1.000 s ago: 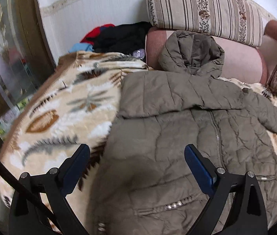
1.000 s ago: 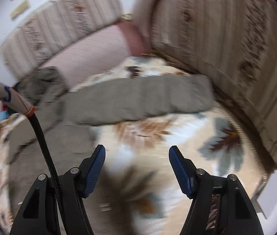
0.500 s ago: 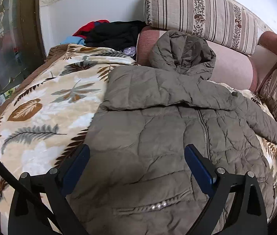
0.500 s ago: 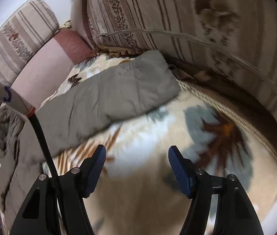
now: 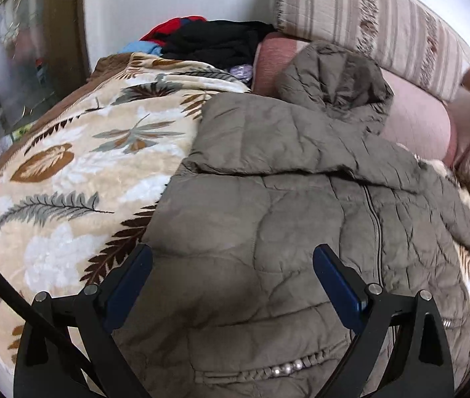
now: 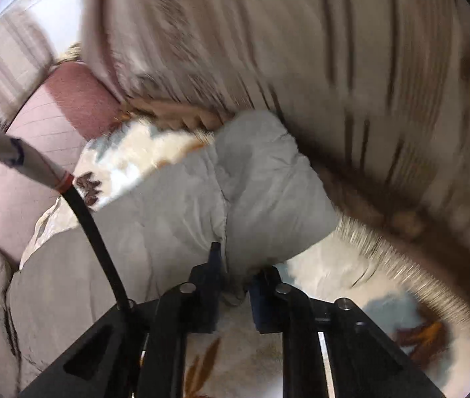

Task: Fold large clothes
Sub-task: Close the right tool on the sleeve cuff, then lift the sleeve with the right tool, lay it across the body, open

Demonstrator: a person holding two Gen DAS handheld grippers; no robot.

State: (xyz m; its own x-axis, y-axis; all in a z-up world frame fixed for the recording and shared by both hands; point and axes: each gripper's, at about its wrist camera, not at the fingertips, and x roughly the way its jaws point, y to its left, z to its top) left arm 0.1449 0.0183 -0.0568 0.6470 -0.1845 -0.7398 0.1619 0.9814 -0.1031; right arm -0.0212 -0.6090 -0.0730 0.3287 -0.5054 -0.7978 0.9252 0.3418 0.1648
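An olive quilted hooded jacket (image 5: 268, 219) lies front up on a leaf-patterned blanket (image 5: 79, 165), its hood (image 5: 334, 79) against the pink sofa back. One sleeve (image 5: 268, 142) is folded across the chest. My left gripper (image 5: 233, 252) hangs open just above the jacket's lower front, holding nothing. The other sleeve (image 6: 251, 182) stretches toward the striped cushion. My right gripper (image 6: 238, 265) sits at that sleeve's cuff end, its jaws closing with a pinch of sleeve fabric pressed between the pads.
A pile of black, red and blue clothes (image 5: 215, 43) lies at the blanket's far end by the wall. Striped sofa cushions (image 5: 367, 16) line the back, and another cushion (image 6: 301, 49) rises right behind the sleeve. A black cable (image 6: 92, 225) crosses the right wrist view.
My right gripper swept across the blanket to the sleeve's end and went from wide open to pinched on the fabric. The left gripper sank slightly toward the jacket, still open.
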